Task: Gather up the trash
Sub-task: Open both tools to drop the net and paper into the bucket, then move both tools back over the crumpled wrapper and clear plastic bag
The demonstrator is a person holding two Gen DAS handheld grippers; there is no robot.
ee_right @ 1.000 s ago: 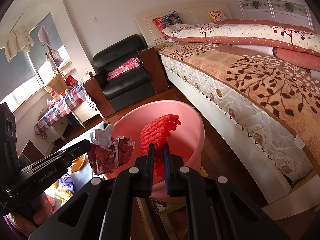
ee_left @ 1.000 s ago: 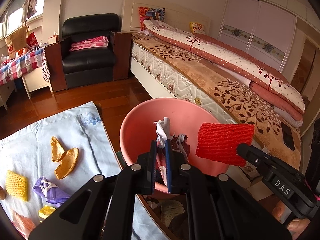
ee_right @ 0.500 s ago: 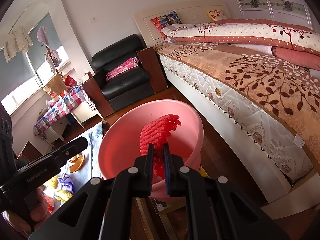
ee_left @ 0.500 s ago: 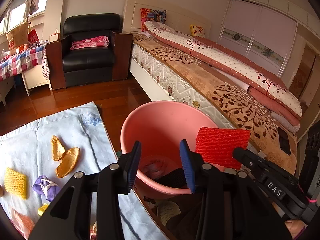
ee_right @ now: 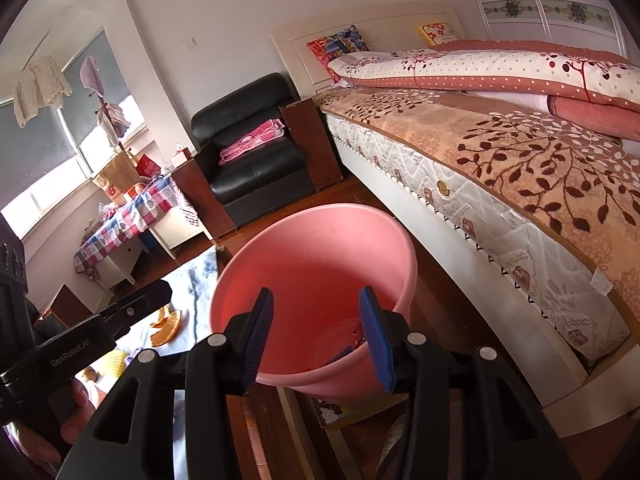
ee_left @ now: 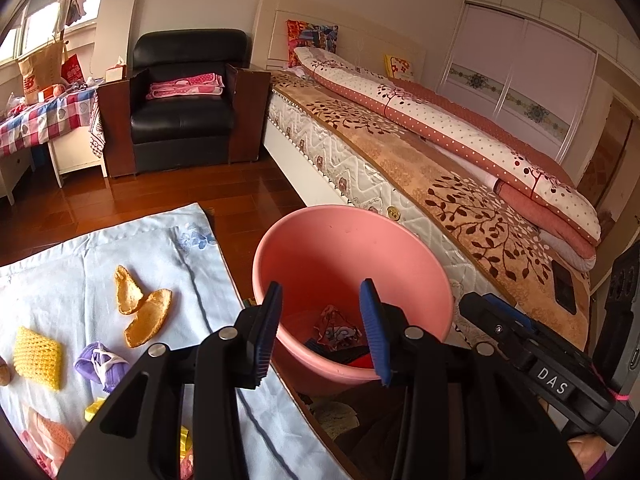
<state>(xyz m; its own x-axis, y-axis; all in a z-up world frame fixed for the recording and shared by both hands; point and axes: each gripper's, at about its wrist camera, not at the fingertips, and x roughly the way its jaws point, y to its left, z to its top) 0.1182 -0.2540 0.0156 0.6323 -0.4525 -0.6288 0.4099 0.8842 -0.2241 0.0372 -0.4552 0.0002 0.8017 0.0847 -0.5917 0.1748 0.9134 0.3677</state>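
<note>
My left gripper (ee_left: 320, 332): fingers spread wide, blue pads facing each other, nothing between them; held above the near rim of the pink bucket (ee_left: 400, 248), pointing toward 12 o'clock into its mouth

My right gripper (ee_right: 316, 336): fingers equally wide apart and holding nothing; also over the bucket's near rim, aimed into it. In the left wrist view its black body shows at 4 o'clock

Pink bucket: upright on the wooden floor (ee_left: 168, 200), mouth open upward, just beside the bed (ee_left: 400, 168), which runs off toward 1 o'clock. At its bottom lie crumpled wrappers (ee_left: 338, 328) and something red (ee_left: 362, 360), partly hidden by my fingers

Pale blue cloth (ee_left: 60, 276): spread flat at 9 o'clock of the bucket, its long edge running from 11 toward 5 o'clock; whether a table is under it I cannot tell

On the cloth, well apart from the bucket:
- two orange peel pieces (ee_left: 140, 312), curled, touching each other, long axes roughly toward 12 to 1 o'clock
- yellow foam net (ee_left: 38, 358), flat, long side sloping toward 4 o'clock
- purple wrapper (ee_left: 100, 364), bunched, just beside the net
- pink scrap (ee_left: 48, 436) and small yellow bits (ee_left: 94, 406) at the lower edge, too cut off to describe

Black armchair (ee_left: 184, 96): at 11 o'clock beyond the cloth, folded pink fabric on its seat
</note>
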